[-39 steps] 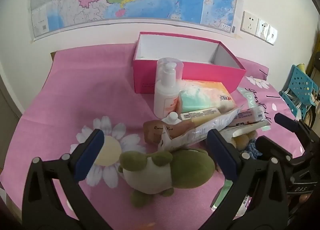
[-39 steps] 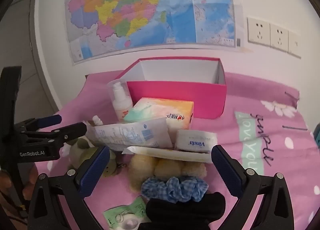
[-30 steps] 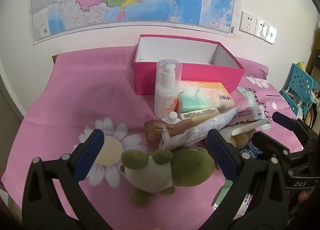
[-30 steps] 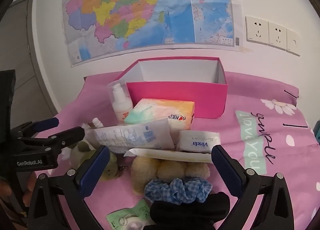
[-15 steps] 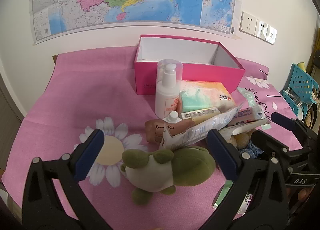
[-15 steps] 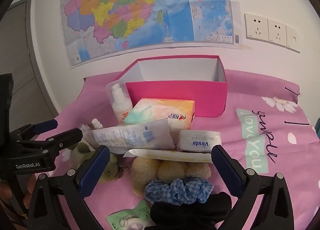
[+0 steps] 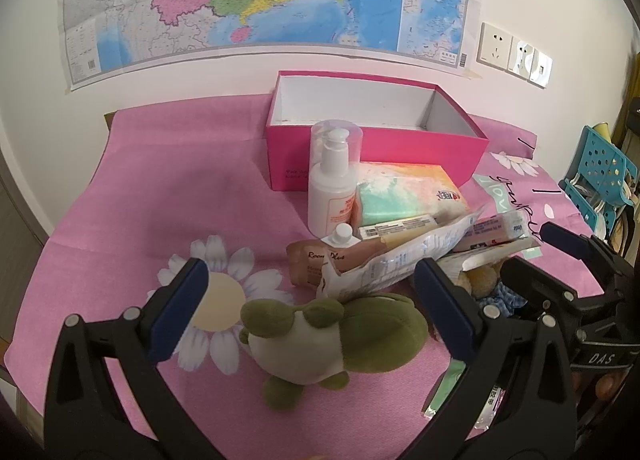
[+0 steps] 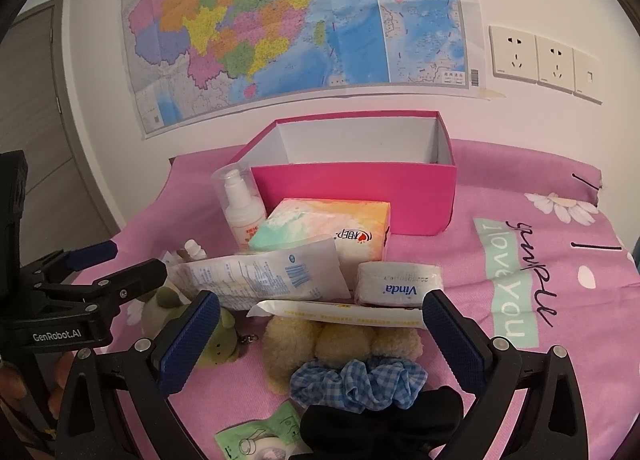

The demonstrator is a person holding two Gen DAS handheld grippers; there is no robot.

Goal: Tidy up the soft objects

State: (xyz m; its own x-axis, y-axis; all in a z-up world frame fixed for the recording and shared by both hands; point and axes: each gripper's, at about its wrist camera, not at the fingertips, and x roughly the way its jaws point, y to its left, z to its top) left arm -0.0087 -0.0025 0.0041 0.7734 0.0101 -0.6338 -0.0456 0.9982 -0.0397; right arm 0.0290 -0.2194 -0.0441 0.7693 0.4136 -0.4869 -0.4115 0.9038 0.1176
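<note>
Left hand-held gripper (image 7: 308, 310) is held spread wide and empty, with the green plush (image 7: 336, 334) lying just ahead, between its fingers, near the front edge of the desk (image 7: 168, 188). The plush's long axis is judged to run roughly crosswise to the fingers, head toward the left finger. It is best reached by this gripper. The right hand-held gripper (image 8: 320, 340), also spread and empty, is aimed at the tan plush (image 8: 340, 340) and checked scrunchie (image 8: 360, 380) nearer the right edge. The pink box (image 7: 376, 140) stands beyond the pile, toward the back edge.
</note>
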